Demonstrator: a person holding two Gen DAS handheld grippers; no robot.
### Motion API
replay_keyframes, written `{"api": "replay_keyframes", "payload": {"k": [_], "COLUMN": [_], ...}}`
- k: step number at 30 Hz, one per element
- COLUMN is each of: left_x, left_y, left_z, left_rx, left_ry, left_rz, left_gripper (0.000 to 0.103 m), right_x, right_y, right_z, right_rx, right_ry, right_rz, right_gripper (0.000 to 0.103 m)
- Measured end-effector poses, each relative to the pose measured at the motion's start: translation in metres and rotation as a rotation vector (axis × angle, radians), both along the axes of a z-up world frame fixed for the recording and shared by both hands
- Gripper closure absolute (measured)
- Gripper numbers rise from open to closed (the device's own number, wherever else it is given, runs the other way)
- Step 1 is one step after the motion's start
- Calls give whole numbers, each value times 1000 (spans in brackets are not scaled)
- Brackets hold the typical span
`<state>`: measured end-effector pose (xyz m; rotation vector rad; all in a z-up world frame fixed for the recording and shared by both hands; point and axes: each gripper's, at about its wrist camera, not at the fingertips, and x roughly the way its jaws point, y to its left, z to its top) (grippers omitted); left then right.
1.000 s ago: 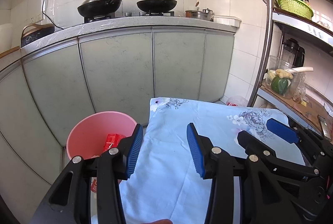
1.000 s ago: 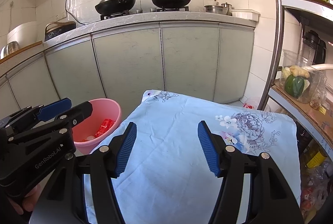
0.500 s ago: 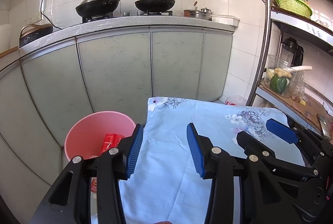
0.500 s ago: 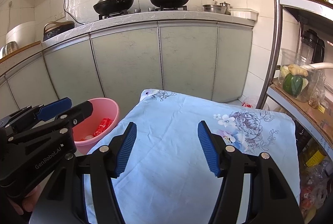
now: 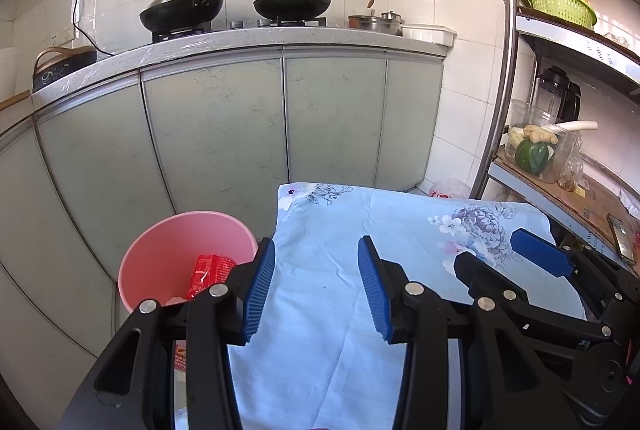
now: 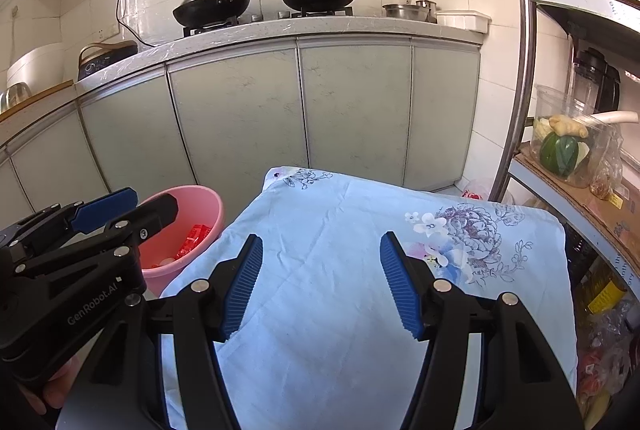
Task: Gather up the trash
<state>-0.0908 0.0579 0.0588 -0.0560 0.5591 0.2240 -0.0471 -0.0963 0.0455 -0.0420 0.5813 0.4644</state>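
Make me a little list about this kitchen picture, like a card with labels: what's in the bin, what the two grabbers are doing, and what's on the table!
bin: pink bucket on the floor, left of the table
in the bin: red wrapper and some pale scraps
left gripper: open, empty, over the cloth
right gripper: open, empty, over the cloth
table: covered by a light blue flowered cloth, no trash visible on it
behind: two woks on the stove

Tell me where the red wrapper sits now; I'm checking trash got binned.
The crumpled red wrapper lies inside the round pink plastic bin, on the floor left of the blue floral tablecloth, below the grey cabinets.
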Motion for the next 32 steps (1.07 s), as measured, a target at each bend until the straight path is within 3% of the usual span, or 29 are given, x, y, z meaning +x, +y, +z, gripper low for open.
{"api": "replay_keyframes", "payload": {"k": [32], "left_x": [19], "left_y": [-12], "left_z": [-5], "left_rx": [20], "left_ry": [26], "left_rz": [-28], "left_gripper": [60], "right_x": [12], "right_y": [-12], "right_z": [-7], "right_rx": [-6], "right_ry": [19], "right_rz": [-29], "right_gripper": [41]}}
